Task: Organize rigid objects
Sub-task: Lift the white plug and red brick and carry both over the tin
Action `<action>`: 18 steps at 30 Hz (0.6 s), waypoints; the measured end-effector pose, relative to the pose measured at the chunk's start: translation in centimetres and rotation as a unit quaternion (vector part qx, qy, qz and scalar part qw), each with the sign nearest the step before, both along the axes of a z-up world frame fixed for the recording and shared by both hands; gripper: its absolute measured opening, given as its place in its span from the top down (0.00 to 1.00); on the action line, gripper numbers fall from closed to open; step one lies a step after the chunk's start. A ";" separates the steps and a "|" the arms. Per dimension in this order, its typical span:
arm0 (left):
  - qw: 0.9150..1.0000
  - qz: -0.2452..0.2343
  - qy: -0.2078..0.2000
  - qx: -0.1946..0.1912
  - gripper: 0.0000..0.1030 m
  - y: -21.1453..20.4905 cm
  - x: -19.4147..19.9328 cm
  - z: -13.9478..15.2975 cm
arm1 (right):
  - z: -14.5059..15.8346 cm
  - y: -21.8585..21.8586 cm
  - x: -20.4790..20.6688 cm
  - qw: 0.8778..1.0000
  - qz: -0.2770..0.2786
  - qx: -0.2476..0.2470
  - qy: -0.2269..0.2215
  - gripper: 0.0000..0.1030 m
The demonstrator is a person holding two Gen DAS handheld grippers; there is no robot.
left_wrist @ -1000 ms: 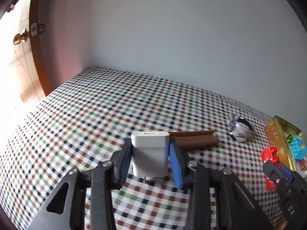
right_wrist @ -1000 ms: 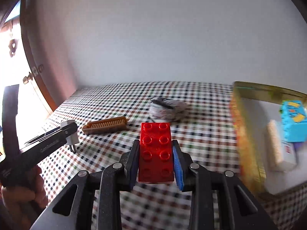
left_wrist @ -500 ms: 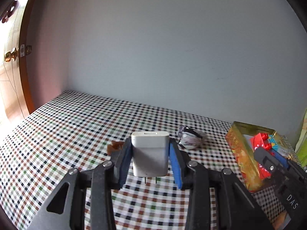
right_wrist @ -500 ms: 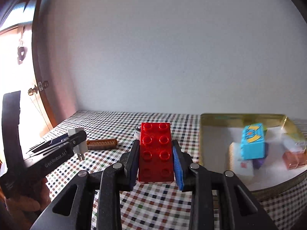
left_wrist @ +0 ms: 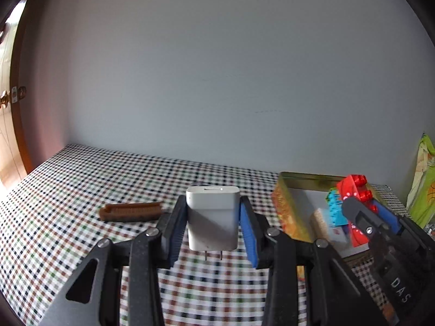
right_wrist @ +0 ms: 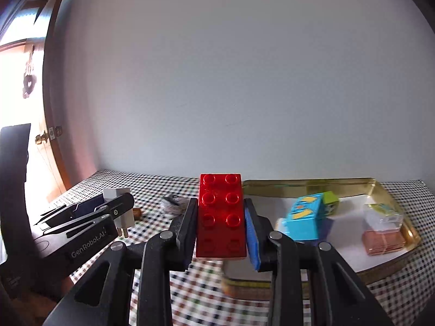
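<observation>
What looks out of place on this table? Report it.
Two things still lie loose on the checked cloth outside the gold tin: a brown comb and a small grey crumpled object. Nothing looks spilled or damaged.

a worktop [left_wrist: 81, 190] covered in a small checked cloth of brown, black, green and white ran back to a plain pale grey wall [left_wrist: 217, 68]. at the far left stood a brown wooden door frame [right_wrist: 51, 108] with a brass knob [right_wrist: 40, 137], and bright daylight washed out the doorway beside it. at the right edge, a green and yellow printed packet [left_wrist: 424, 182] leaned upright near the wall.
</observation>
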State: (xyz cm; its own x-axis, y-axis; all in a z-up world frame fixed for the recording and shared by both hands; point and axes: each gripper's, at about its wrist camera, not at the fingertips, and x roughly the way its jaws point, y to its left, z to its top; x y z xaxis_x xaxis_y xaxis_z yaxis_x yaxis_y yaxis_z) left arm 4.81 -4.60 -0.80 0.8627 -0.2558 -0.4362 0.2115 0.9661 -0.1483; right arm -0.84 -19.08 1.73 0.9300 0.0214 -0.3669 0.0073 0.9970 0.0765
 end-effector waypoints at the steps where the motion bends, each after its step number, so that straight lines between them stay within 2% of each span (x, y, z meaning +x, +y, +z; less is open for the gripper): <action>1: 1.000 -0.007 -0.003 0.001 0.64 -0.8 -0.1 0.2 | 0.1 -0.5 -0.1 1.000 -0.004 0.000 -0.003 0.67; 8: 0.998 -0.051 -0.021 0.011 0.64 -6.3 -1.2 1.8 | 0.9 -5.1 -0.9 0.999 -0.048 -0.004 -0.017 0.67; 18: 0.994 -0.099 -0.027 0.023 0.64 -13.2 -1.6 2.0 | 1.0 -12.0 -1.4 0.993 -0.117 -0.012 -0.023 0.67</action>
